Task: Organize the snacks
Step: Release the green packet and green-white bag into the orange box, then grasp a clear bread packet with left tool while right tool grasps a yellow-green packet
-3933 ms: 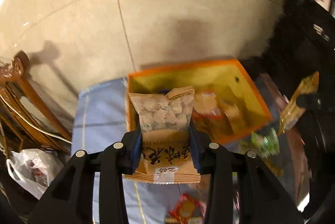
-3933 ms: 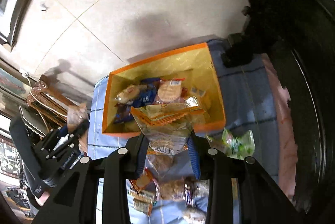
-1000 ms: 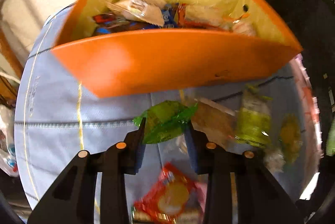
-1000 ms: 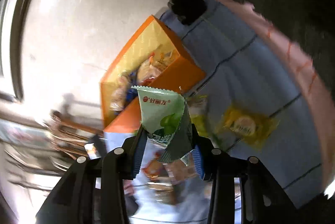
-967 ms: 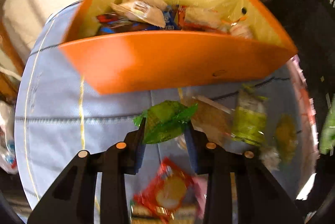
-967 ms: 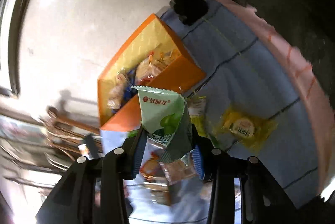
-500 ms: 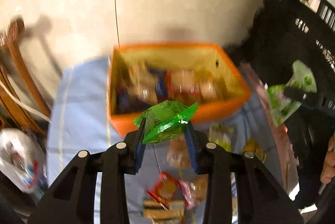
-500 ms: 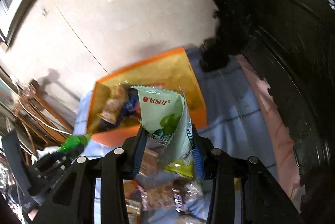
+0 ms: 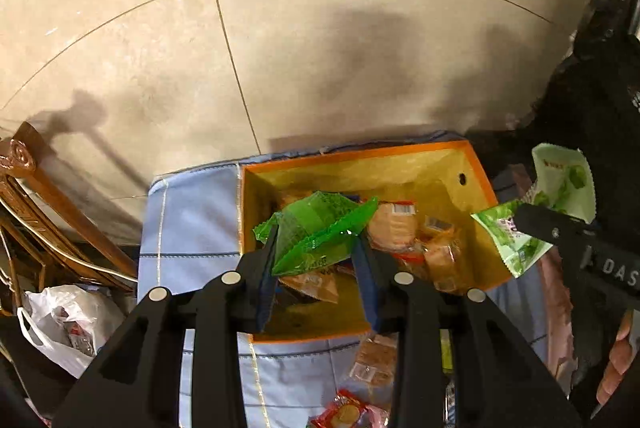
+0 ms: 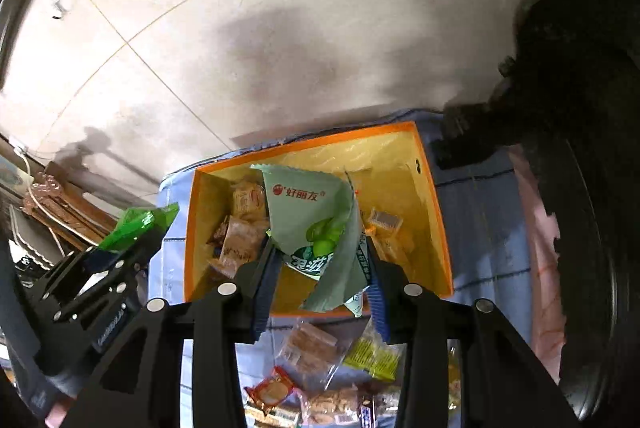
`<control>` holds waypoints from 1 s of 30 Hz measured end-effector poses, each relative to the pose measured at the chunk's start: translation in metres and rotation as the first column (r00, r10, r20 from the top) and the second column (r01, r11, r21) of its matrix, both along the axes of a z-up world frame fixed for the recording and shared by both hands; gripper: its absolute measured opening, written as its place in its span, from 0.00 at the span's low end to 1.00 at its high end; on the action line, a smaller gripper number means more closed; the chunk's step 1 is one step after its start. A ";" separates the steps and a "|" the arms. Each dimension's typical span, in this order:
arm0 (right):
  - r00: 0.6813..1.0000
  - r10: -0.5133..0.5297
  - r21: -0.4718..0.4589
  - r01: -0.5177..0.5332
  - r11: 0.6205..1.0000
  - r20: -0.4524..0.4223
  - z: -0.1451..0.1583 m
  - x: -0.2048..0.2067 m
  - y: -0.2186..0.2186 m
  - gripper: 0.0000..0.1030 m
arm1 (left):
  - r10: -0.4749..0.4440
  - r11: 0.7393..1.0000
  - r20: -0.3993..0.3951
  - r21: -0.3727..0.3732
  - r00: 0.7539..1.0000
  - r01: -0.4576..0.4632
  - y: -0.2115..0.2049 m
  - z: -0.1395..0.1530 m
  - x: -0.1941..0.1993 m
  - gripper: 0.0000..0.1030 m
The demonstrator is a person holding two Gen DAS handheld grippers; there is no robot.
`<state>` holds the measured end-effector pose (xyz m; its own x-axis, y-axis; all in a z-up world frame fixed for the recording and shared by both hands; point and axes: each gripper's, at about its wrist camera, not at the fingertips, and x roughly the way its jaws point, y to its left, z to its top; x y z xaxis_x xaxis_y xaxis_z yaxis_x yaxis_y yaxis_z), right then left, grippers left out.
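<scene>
Two packets are in transit, and we list the scene from the biggest item down. Tiled floor [image 9: 320, 28]: pale stone, shadowed, beyond everything else. Blue cloth [image 9: 192, 220]: spread under the work, bearing the box and the loose stock. Orange box [image 10: 438, 228]: open-topped, yellow inside, already part-filled with wrapped biscuits and cakes along its far and left side; we see bare yellow floor at its near edge. Loose snacks [image 10: 308, 348]: several wrapped pieces lying on the cloth just in front of the box, not yet sorted. Pale green packet [image 10: 316, 224]: pinched by its lower part between the pads of our right gripper [image 10: 320, 280], hanging above the box interior. Bright green packet [image 9: 320, 232]: crumpled, clamped between the pads of our left gripper [image 9: 316, 268], poised over the left half of the box. Step in hand, as we judge it: carrying both packets to the box for deposit. The next move calls for lowering each packet past the rim toward the bare patch, then spreading the jaws so the wrappers drop clear. We would keep the two grippers apart while doing so.
</scene>
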<state>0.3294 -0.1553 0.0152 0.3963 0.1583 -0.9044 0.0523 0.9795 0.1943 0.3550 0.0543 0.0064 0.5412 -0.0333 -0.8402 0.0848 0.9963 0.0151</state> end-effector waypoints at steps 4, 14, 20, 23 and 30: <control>0.999 0.024 -0.062 -0.026 0.998 -0.035 -0.010 0.006 0.004 0.94 | 0.077 0.996 0.032 0.051 0.997 -0.078 0.002 -0.003 0.008 0.96; 0.986 -0.025 -0.140 0.001 0.990 -0.167 -0.101 -0.088 -0.024 0.97 | 0.072 0.996 -0.096 0.052 0.993 -0.067 0.031 -0.079 -0.047 0.96; 0.949 -0.198 -0.142 0.167 0.976 -0.246 -0.213 -0.109 -0.024 0.96 | 0.075 0.996 -0.206 0.059 0.976 -0.064 0.037 -0.142 -0.101 0.96; 0.946 -0.242 -0.134 0.216 0.967 -0.216 -0.236 -0.106 -0.016 0.96 | 0.088 0.996 -0.238 0.012 0.967 -0.088 0.044 -0.158 -0.123 0.96; 0.964 -0.207 -0.219 0.168 0.961 -0.165 -0.250 -0.109 0.002 0.87 | 0.126 0.991 -0.287 0.001 0.950 -0.131 0.037 -0.187 -0.131 0.96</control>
